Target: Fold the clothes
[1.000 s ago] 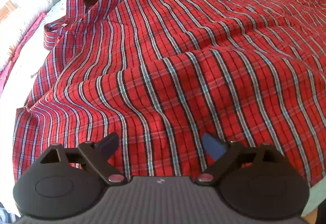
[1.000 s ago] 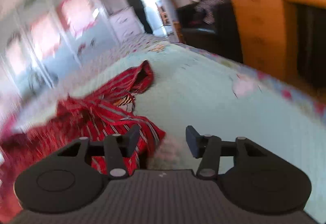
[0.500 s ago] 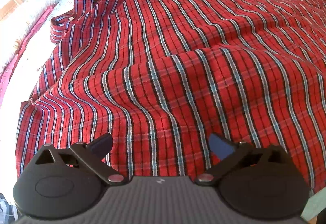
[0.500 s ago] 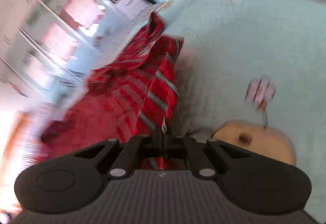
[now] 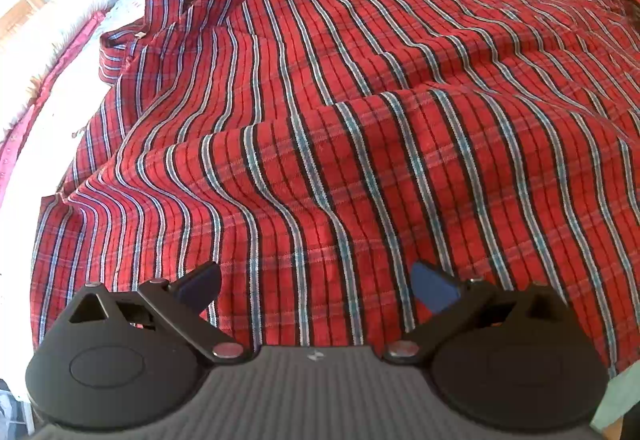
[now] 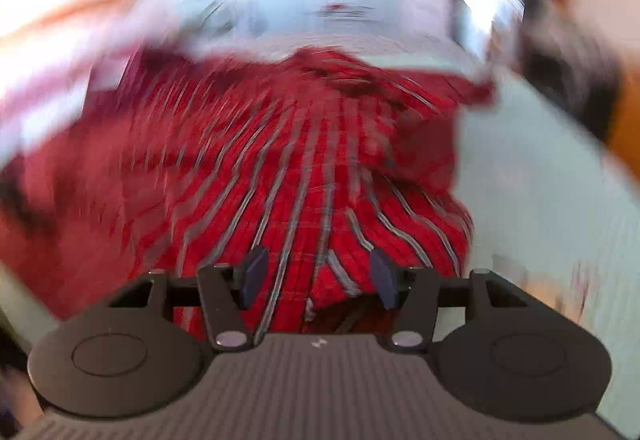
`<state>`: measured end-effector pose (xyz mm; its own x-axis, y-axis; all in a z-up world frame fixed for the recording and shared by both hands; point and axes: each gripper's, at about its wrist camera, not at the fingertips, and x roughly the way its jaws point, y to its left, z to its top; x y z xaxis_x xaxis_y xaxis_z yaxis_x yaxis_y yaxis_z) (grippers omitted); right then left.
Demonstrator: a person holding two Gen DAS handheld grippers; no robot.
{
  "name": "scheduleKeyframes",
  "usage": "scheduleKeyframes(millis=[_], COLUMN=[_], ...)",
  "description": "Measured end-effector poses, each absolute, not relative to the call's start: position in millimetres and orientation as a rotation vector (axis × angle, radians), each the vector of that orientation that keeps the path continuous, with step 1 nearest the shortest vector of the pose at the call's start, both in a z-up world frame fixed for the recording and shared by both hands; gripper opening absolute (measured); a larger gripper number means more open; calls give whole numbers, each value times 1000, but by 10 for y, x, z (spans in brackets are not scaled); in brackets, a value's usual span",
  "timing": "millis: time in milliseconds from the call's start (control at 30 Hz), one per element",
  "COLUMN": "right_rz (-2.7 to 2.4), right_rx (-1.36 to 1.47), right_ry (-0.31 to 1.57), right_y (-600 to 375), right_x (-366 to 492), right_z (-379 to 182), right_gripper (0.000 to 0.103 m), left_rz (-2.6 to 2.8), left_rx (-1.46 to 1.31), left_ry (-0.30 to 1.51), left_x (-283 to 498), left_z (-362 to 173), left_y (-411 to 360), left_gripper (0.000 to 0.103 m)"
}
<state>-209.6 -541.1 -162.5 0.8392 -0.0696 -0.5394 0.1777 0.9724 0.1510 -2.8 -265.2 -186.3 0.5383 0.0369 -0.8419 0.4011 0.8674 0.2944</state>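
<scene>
Both tongs, left [image 5: 316,282] and right [image 6: 318,274], agape over the red plaid shirt [image 5: 360,120].

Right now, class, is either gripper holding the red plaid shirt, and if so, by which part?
Neither. The left gripper stands wide open over the shirt. The right gripper has just been opening; cloth lies between its fingers, unpinched.

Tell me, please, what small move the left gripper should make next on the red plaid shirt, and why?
Probably ease the left gripper down and close it on the hem of the red plaid shirt just ahead. Its jaws stand wide open over that near edge, gripping nothing, and the shirt lies spread but rumpled. The right gripper has just been opening, with cloth between its jaws but not pinched, so neither holds the shirt.
</scene>
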Motion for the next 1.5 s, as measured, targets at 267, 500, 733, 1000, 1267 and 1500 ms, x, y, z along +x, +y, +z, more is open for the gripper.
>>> scheduleKeyframes(millis=[267, 500, 733, 1000, 1267, 1500], right_rz=[-266, -210, -226, -230, 220, 262], right_rx=[756, 1083, 1116, 1029, 266, -6], right_ry=[556, 538, 449, 371, 522, 853], right_y=[-6447, -6375, -6484, -6506, -5353, -4605], right_x=[-1920, -2032, -1880, -1791, -1862, -1860], right_z=[-1926, -2154, -2166, -1852, -807, -1429], right_gripper=[64, 63, 50, 5, 6, 21], left_rz=[-228, -231, -232, -228, -228, -237], left_rx=[457, 443, 443, 359, 348, 352], left_ry=[1011, 1032, 1033, 1089, 1100, 1106], left_x=[8, 65, 70, 111, 19, -66], left_z=[-1887, -1906, -1905, -1896, -1872, -1848], left_y=[-2640, -2644, -2639, -2544, -2485, -2425], left_gripper=[103, 103, 103, 103, 103, 103])
